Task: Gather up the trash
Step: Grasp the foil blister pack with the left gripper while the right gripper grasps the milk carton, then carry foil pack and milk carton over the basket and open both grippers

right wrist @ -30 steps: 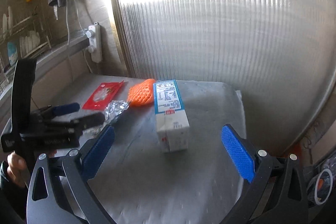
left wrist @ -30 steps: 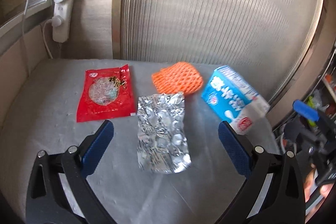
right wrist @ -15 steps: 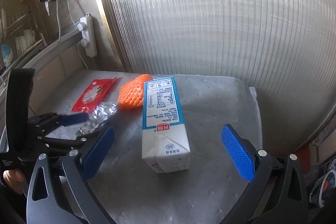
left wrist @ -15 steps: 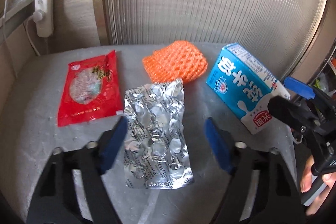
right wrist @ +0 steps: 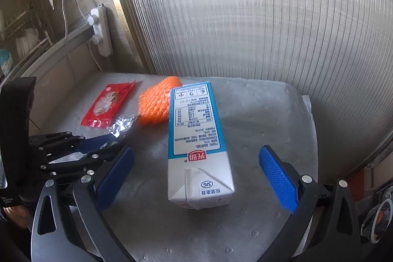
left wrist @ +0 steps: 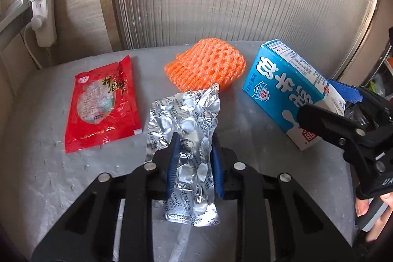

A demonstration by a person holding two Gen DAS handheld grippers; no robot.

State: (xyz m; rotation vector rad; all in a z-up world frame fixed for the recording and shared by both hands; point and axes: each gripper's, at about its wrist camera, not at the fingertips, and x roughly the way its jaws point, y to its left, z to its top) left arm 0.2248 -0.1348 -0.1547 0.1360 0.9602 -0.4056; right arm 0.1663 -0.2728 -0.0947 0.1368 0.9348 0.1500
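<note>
Silver foil blister sheet (left wrist: 189,129), crumpled and empty-looking, lies on the grey desk (left wrist: 49,163) with the left gripper (left wrist: 194,139) clamped on its near half, the jaws having just been closing and the blue pads now pressing its sides. Beside it lie a flat red snack packet (left wrist: 103,100) to the left, an orange foam fruit net (left wrist: 206,65) just behind, and a blue-and-white milk carton (right wrist: 196,139) on its side to the right, its top folded shut so its contents cannot be told. Spread wide, the right gripper (right wrist: 196,163) straddles the carton's near end without touching it.
</note>
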